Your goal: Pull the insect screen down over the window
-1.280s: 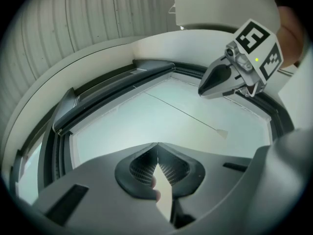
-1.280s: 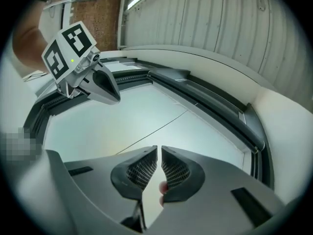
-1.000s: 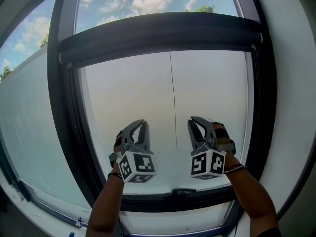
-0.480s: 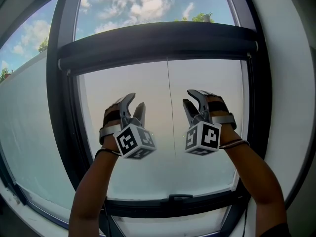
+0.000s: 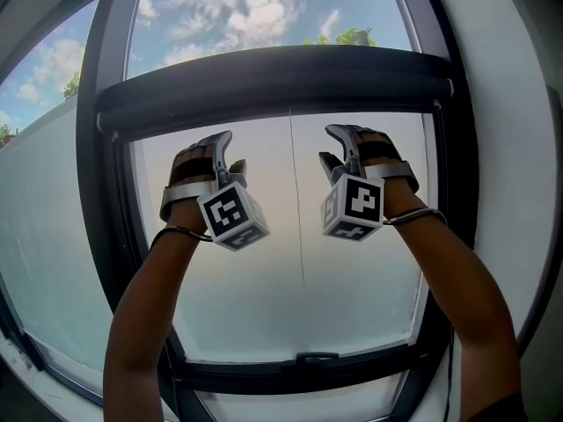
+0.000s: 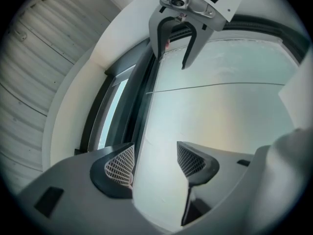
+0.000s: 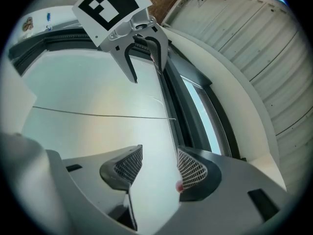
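**Two open grippers held up at the window, screen bar above them**

There is one window (image 5: 110, 236), and the insect screen (image 5: 273, 77) shows only as a single dark bar across its upper part. I cannot tell whether any mesh hangs over the pale, hazy pane below the bar. One thin cord (image 5: 297, 236) drops from the bar's middle.

The two grippers are raised side by side just under the bar, one on each side of the cord. The left gripper (image 5: 227, 156) and the right gripper (image 5: 337, 146) each carry one marker cube (two in all). Both sets of jaws have just been opening and now stand wide and released. Only the pane shows through each gap.

Only the head view shows the sky (image 5: 255, 11) above the bar and the one catch (image 5: 315, 357) on the window's bottom edge. Only the gripper views show the ribbed panels (image 6: 39, 58) beside the window. Each gripper view also looks across at the other gripper, with the cord running as a line between them.
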A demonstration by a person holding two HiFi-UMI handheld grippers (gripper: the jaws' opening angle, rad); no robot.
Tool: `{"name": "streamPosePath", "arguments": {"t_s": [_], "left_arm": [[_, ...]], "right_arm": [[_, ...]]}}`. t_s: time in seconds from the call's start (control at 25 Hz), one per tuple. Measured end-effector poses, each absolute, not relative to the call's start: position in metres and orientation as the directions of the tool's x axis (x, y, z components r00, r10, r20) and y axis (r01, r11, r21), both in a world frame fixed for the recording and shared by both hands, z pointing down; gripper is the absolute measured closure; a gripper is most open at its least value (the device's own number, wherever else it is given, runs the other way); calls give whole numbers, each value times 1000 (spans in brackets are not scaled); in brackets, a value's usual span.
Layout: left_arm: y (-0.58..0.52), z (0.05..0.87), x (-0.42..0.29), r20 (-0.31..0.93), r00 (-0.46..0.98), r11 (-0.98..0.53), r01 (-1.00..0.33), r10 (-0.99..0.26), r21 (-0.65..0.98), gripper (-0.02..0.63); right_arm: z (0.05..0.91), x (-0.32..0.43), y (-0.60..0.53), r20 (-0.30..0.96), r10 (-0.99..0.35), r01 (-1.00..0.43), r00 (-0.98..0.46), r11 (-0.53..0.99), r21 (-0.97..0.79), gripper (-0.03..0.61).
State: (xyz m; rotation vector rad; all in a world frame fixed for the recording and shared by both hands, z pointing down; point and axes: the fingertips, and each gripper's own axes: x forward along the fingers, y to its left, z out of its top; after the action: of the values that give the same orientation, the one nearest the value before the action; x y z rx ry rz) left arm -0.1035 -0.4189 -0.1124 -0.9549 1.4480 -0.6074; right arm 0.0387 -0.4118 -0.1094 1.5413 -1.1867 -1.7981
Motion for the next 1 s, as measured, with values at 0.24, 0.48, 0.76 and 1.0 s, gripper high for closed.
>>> {"name": "streamPosePath", "arguments": {"t_s": [0.24,0.48,0.76,1.0], "left_arm": [[-424,-139,-102,-547,50,533,-171,-835,-829,359],[-437,-153,-112,-547,2,539,-163,-837,-826,359],[-449,-163,-119,-532,-19,528,-158,-846,-834,359],[-451,-164,-111,-523,-26,522,-128,-852,-843,360]], "right_arm": [[-133,48,-420,-531,-824,-169,-197,-505,846,364],[-158,41,-427,-541,-823,-107,-171,-531,841,364],[-162,34,-440,-520,-842,3,-141,-526,851,364],[-168,50,-450,-518,-851,-2,-83,-520,854,364]]}}
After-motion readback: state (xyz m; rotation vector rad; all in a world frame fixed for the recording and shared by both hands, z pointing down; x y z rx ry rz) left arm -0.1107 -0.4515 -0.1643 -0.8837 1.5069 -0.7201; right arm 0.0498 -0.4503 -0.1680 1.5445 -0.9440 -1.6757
